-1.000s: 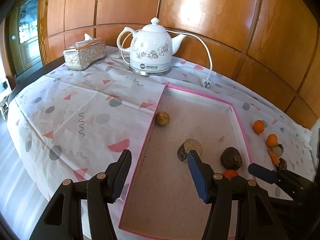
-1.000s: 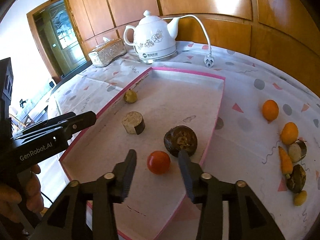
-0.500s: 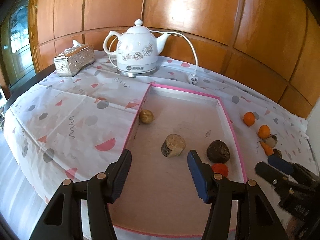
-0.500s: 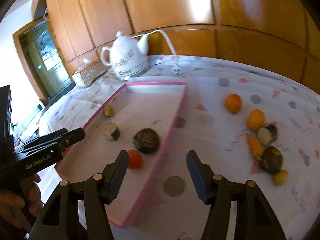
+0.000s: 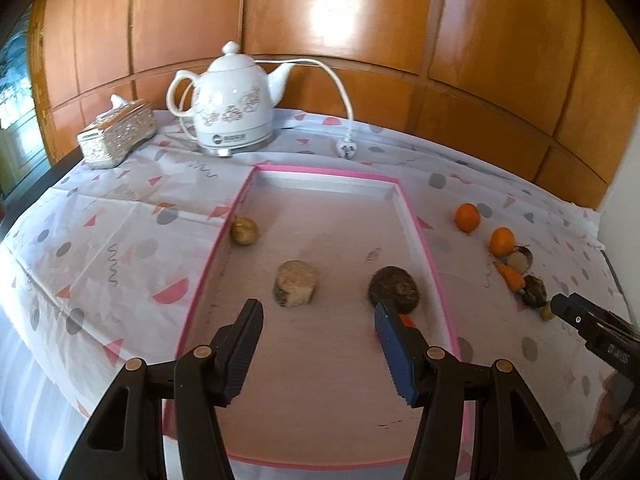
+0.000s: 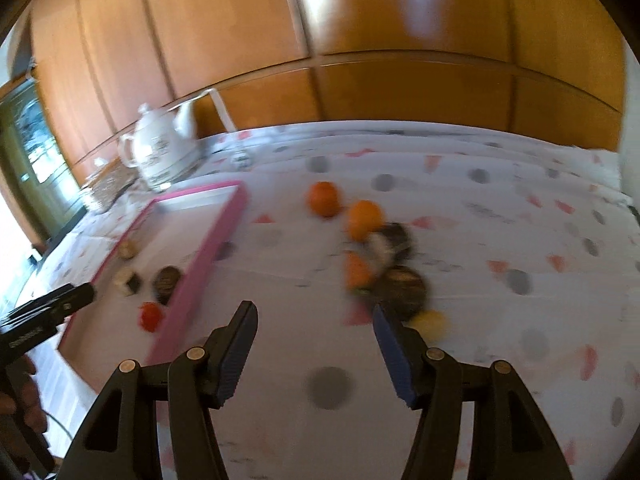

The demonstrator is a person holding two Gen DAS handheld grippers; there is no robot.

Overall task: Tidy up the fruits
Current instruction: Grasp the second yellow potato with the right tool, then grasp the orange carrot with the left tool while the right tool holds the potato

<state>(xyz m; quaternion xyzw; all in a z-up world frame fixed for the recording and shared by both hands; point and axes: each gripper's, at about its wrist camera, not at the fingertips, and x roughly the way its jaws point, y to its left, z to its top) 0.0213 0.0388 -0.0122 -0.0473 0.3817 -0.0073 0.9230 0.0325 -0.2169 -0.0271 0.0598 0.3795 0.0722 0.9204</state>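
Two tools, both spread wide and holding nothing: my left tool hovers over the pink tray, my right tool over loose fruits on the desk.

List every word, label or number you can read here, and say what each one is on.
Nothing reads in full.
Kettle: a dark band of print low on its body, too small to read.
Right gripper, seen from the left wrist: white letters on its body, cut off and unreadable.
Left gripper, seen from the right wrist: white print, blurred.
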